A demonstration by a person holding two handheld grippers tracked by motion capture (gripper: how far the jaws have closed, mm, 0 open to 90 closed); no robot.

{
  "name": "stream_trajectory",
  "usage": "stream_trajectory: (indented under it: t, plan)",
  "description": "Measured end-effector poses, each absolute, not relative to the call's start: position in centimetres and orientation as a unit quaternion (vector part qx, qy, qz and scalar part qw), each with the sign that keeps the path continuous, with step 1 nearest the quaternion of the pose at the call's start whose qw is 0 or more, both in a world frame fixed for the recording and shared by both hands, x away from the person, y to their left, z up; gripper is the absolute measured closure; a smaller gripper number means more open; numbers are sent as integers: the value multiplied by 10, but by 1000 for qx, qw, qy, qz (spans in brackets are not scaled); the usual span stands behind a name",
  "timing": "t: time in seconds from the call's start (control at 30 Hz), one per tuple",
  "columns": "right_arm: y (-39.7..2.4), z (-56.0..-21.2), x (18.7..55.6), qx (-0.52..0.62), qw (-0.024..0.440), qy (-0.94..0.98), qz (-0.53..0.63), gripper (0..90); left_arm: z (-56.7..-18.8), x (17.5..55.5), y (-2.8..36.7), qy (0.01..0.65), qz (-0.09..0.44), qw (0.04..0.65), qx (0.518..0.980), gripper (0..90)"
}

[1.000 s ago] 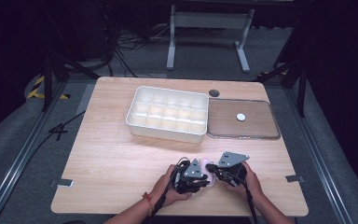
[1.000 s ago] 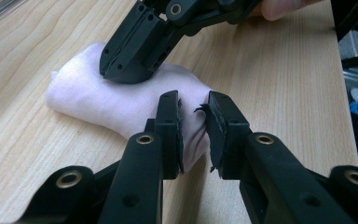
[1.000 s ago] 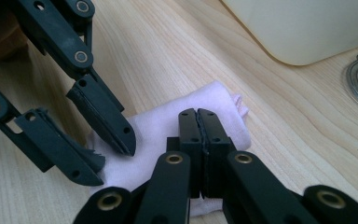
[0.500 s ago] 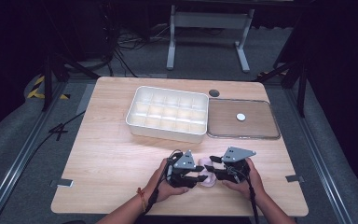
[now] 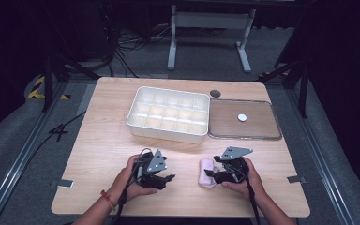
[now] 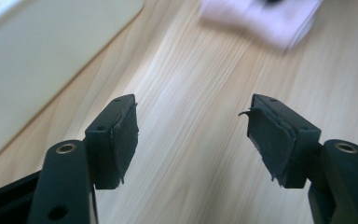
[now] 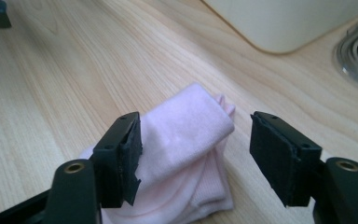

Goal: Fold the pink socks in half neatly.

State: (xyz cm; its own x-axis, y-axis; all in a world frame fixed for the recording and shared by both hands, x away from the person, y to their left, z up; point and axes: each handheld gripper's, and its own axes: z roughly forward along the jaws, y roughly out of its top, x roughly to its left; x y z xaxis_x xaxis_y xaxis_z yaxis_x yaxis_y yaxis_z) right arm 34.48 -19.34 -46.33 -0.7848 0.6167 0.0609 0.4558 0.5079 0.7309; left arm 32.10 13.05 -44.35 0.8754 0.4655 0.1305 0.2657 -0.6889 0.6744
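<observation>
dark room around a lit wooden desk

a pale wood-grain desk [image 5: 108, 140] stands on grey carpet [image 5: 14, 140], lit from above while the room behind falls into black. at the far side a grey metal stand [image 5: 209, 21] rests on the floor, with black cables [image 5: 122, 51] to its left. yellow-black tape [image 5: 40, 86] marks the left floor, beside a metal rail [image 5: 23, 161].

On the table [image 5: 103, 154], the compartment tray [image 5: 168, 114] sits in the upper middle of the high view, with the flat lid [image 5: 243, 119] touching it on its right. A small round disc [image 5: 242, 117] lies on that lid, and a round hole [image 5: 215, 93] is just above the lid's upper left corner. Lower in the frame, the folded cloth [image 5: 207, 172] lies right of centre, between the left gripper [image 5: 166, 179] at lower centre and the right gripper [image 5: 212, 173] just beside it
</observation>
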Motion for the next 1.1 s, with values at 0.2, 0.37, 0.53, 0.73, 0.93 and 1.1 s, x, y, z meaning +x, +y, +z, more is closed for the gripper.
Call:
stream_trajectory:
  t: [0.2,0.37,0.53,0.73,0.93,1.1]
  plan:
    - [-200,-471,352,333,53,856,391,332,-453,321,164,234,140,329,904,303]
    - [-201,-475,356,325,11,858,398,435,-461,322,186,255,128,330,900,274]
    - [-201,-475,357,318,-14,859,400,537,-468,323,193,264,121,325,900,261]
    - [-200,-473,355,305,-16,863,403,645,-475,325,194,277,108,328,897,236]
    - [-199,-468,349,279,11,871,404,702,-480,325,191,301,109,339,885,163]
    - [-199,-463,343,263,30,874,407,716,-483,325,192,300,112,351,880,143]
